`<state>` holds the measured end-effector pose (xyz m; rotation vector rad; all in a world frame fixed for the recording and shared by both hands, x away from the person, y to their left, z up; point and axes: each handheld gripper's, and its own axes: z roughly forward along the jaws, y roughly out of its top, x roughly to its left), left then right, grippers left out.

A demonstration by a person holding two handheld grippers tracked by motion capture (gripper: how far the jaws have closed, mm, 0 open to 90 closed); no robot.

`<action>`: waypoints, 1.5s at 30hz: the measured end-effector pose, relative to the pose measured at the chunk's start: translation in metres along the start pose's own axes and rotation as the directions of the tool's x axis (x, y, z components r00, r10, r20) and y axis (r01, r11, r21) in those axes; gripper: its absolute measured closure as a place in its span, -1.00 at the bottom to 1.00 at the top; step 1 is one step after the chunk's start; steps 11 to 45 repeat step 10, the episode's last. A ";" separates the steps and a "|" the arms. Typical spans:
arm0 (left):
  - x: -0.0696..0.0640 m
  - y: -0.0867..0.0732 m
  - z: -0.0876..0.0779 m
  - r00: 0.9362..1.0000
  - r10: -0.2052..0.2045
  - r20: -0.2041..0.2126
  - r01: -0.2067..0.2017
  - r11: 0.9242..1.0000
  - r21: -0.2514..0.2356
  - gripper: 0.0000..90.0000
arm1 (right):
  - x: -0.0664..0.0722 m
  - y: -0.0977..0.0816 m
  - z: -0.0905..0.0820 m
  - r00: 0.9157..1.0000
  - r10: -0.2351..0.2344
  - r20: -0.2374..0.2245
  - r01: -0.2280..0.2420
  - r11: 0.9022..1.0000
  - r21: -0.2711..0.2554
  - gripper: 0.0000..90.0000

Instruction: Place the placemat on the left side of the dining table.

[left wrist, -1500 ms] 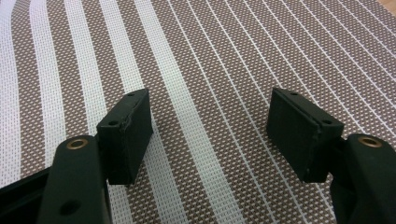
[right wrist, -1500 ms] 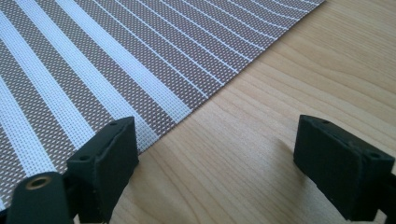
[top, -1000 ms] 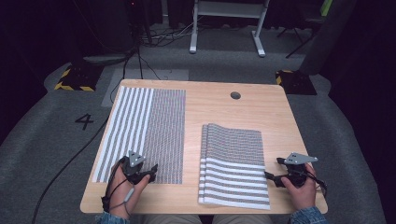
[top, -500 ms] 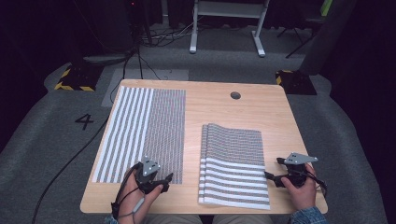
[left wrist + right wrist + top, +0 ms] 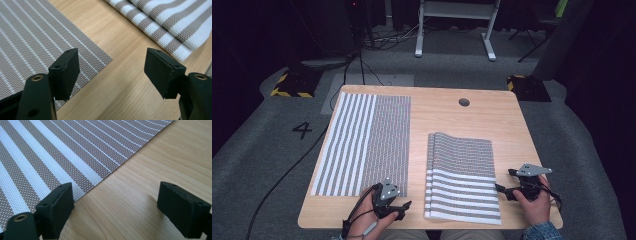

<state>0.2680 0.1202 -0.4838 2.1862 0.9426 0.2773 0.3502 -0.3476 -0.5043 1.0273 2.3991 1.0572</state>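
Note:
A flat striped placemat [image 5: 367, 142] lies on the left half of the wooden table [image 5: 512, 120]. A stack of folded striped placemats [image 5: 462, 175] lies right of it, folds toward the left. My left gripper [image 5: 402, 210] is open, low over the bare wood between the flat mat's near right corner [image 5: 100, 58] and the stack's near left corner [image 5: 182, 50]; nothing is between its jaws. My right gripper [image 5: 506, 181] is open beside the stack's right edge [image 5: 82, 187], pointing at it, with bare wood between its jaws.
A round cable hole [image 5: 464, 102] sits near the table's far edge. Bare wood runs along the front edge and the right side. A black cable [image 5: 287, 175] trails over the grey floor on the left, and a white desk frame [image 5: 457, 30] stands behind.
My left gripper has slid to the right along the front edge, off the flat mat's near corner toward the gap between the mats. The right gripper has stayed put.

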 end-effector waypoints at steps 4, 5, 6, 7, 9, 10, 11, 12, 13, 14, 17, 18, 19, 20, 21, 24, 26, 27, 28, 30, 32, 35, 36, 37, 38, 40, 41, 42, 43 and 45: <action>-0.005 -0.003 0.008 0.999 0.048 0.021 -0.048 0.999 0.005 -0.37 | 0.000 0.000 0.000 1.000 0.000 0.000 0.000 1.000 0.000 -0.69; -0.006 -0.004 0.010 0.998 0.046 0.031 -0.047 0.999 0.011 -0.37 | 0.000 0.000 0.000 1.000 0.000 0.000 0.000 1.000 0.001 -0.69; -0.007 -0.004 0.011 0.998 0.051 0.036 -0.051 0.999 0.006 -0.38 | 0.000 0.000 0.000 1.000 0.000 0.000 0.000 1.000 0.000 -0.69; -0.008 -0.005 0.012 0.998 0.062 0.027 -0.062 0.998 0.003 -0.38 | 0.000 0.000 0.000 1.000 -0.001 0.000 0.001 1.000 0.000 -0.69; -0.009 -0.007 0.016 0.997 0.076 0.022 -0.076 0.997 0.000 -0.39 | 0.000 0.000 0.000 1.000 0.000 0.000 0.000 1.000 0.000 -0.69; -0.010 -0.008 0.017 0.997 0.079 0.018 -0.079 0.997 -0.002 -0.40 | 0.000 0.000 0.000 1.000 -0.001 0.000 0.001 1.000 0.000 -0.69; -0.010 -0.008 0.017 0.997 0.079 0.018 -0.079 0.997 -0.002 -0.40 | 0.000 0.000 0.000 1.000 -0.001 0.000 0.001 1.000 0.000 -0.69; -0.010 -0.008 0.017 0.997 0.079 0.018 -0.079 0.997 -0.002 -0.40 | 0.000 0.000 0.000 1.000 -0.001 0.000 0.001 1.000 0.000 -0.69; -0.010 -0.008 0.017 0.997 0.079 0.018 -0.079 0.997 -0.002 -0.40 | 0.000 0.000 0.000 1.000 -0.001 0.000 0.001 1.000 0.000 -0.69; -0.010 -0.008 0.017 0.997 0.079 0.018 -0.079 0.997 -0.002 -0.40 | 0.000 0.000 0.000 1.000 -0.001 0.000 0.001 1.000 0.000 -0.69; -0.010 -0.008 0.017 0.997 0.079 0.018 -0.079 0.997 -0.002 -0.40 | 0.000 0.000 0.000 1.000 -0.001 0.000 0.001 1.000 0.000 -0.69; -0.010 -0.008 0.017 0.997 0.079 0.018 -0.079 0.997 -0.002 -0.40 | 0.000 0.000 0.000 1.000 -0.001 0.000 0.001 1.000 0.000 -0.69; -0.010 -0.008 0.017 0.997 0.079 0.018 -0.079 0.997 -0.002 -0.40 | 0.000 0.000 0.000 1.000 -0.001 0.000 0.001 1.000 0.000 -0.69; -0.010 -0.008 0.017 0.997 0.079 0.018 -0.079 0.997 -0.002 -0.40 | 0.000 0.000 0.000 1.000 -0.001 0.000 0.001 1.000 0.000 -0.69; -0.010 -0.008 0.017 0.997 0.079 0.018 -0.079 0.997 -0.002 -0.40 | 0.000 0.000 0.000 1.000 -0.001 0.000 0.001 1.000 0.000 -0.69; -0.010 -0.008 0.017 0.997 0.079 0.018 -0.079 0.997 -0.002 -0.40 | 0.000 0.000 0.000 1.000 -0.001 0.000 0.001 1.000 0.000 -0.69; -0.010 -0.008 0.017 0.997 0.079 0.018 -0.079 0.997 -0.002 -0.40 | 0.000 0.000 0.000 1.000 -0.001 0.000 0.001 1.000 0.000 -0.69; -0.010 -0.008 0.017 0.997 0.079 0.018 -0.079 0.997 -0.002 -0.40 | 0.000 0.000 0.000 1.000 -0.001 0.000 0.001 1.000 0.000 -0.69; -0.010 -0.008 0.017 0.997 0.079 0.018 -0.079 0.997 -0.002 -0.40 | 0.000 0.000 0.000 1.000 -0.001 0.000 0.001 1.000 0.000 -0.69; -0.010 -0.008 0.017 0.997 0.079 0.018 -0.079 0.997 -0.002 -0.40 | 0.000 0.000 0.000 1.000 -0.001 0.000 0.001 1.000 0.000 -0.69; -0.010 -0.008 0.017 0.997 0.079 0.018 -0.079 0.997 -0.002 -0.40 | 0.000 0.000 0.000 1.000 -0.001 0.000 0.001 1.000 0.000 -0.69; -0.010 -0.008 0.017 0.997 0.079 0.018 -0.079 0.997 -0.002 -0.40 | 0.000 0.000 0.000 1.000 -0.001 0.000 0.001 1.000 0.000 -0.69; -0.010 -0.008 0.017 0.997 0.079 0.018 -0.079 0.997 -0.002 -0.40 | 0.000 0.000 0.000 1.000 -0.001 0.000 0.001 1.000 0.000 -0.69; -0.010 -0.008 0.017 0.997 0.079 0.018 -0.079 0.997 -0.002 -0.40 | 0.000 0.000 0.000 1.000 -0.001 0.000 0.001 1.000 0.000 -0.69; -0.010 -0.008 0.017 0.997 0.079 0.018 -0.079 0.997 -0.002 -0.40 | 0.000 0.000 0.000 1.000 -0.001 0.000 0.001 1.000 0.000 -0.69; -0.010 -0.008 0.017 0.997 0.079 0.018 -0.079 0.997 -0.002 -0.40 | 0.000 0.000 0.000 1.000 -0.001 0.000 0.001 1.000 0.000 -0.69; -0.010 -0.008 0.017 0.997 0.079 0.018 -0.079 0.997 -0.002 -0.40 | 0.000 0.000 0.000 1.000 -0.001 0.000 0.001 1.000 0.000 -0.69; -0.010 -0.008 0.017 0.997 0.079 0.018 -0.079 0.997 -0.002 -0.40 | 0.000 0.000 0.000 1.000 -0.001 0.000 0.001 1.000 0.000 -0.69; -0.010 -0.008 0.017 0.997 0.079 0.018 -0.079 0.997 -0.002 -0.40 | 0.000 0.000 0.000 1.000 -0.001 0.000 0.001 1.000 0.000 -0.69; -0.010 -0.008 0.017 0.997 0.079 0.018 -0.079 0.997 -0.002 -0.40 | 0.000 0.000 0.000 1.000 -0.001 0.000 0.001 1.000 0.000 -0.69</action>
